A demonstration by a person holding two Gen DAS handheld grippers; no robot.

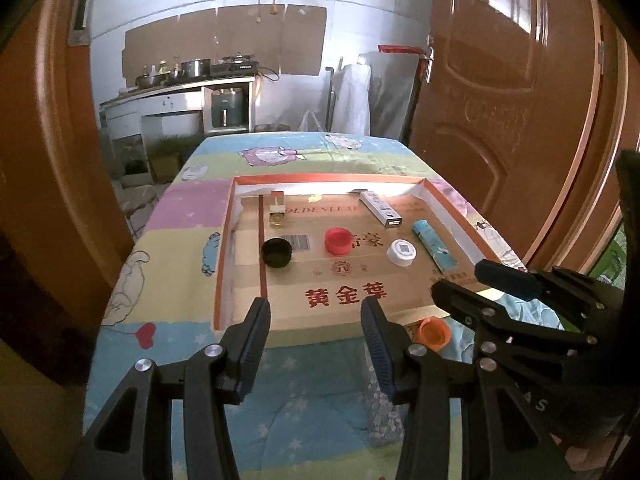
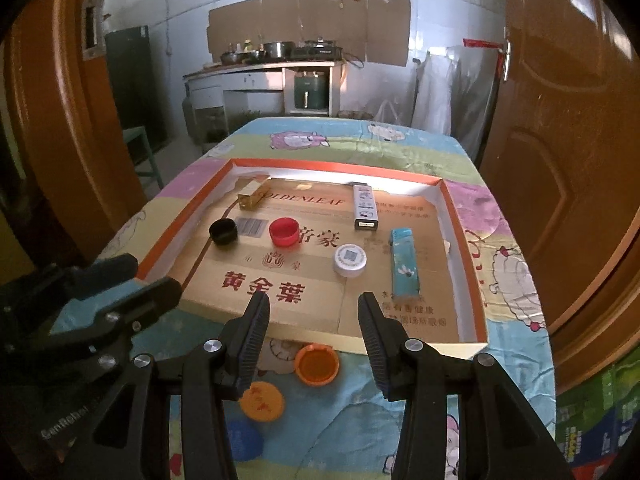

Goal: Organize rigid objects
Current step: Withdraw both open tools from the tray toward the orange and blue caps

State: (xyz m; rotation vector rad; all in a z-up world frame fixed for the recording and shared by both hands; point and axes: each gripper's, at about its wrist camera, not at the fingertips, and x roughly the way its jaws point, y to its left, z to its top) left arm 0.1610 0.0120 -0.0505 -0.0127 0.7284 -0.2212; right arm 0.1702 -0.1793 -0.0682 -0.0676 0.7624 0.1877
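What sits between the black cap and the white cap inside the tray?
The red cap lies between the black cap and the white cap, on the cardboard liner of the tray. Both wrist views show it; the right is clearest.

Orange wooden doors (image 2: 568, 152) flank a white-tiled wall (image 2: 440, 20); a counter (image 2: 260, 70) holds what look like pots.

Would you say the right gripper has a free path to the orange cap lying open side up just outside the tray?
Probably yes. The right gripper stands open and empty directly above the orange cap, which lies on the bedspread outside the tray wall, with nothing covering it.
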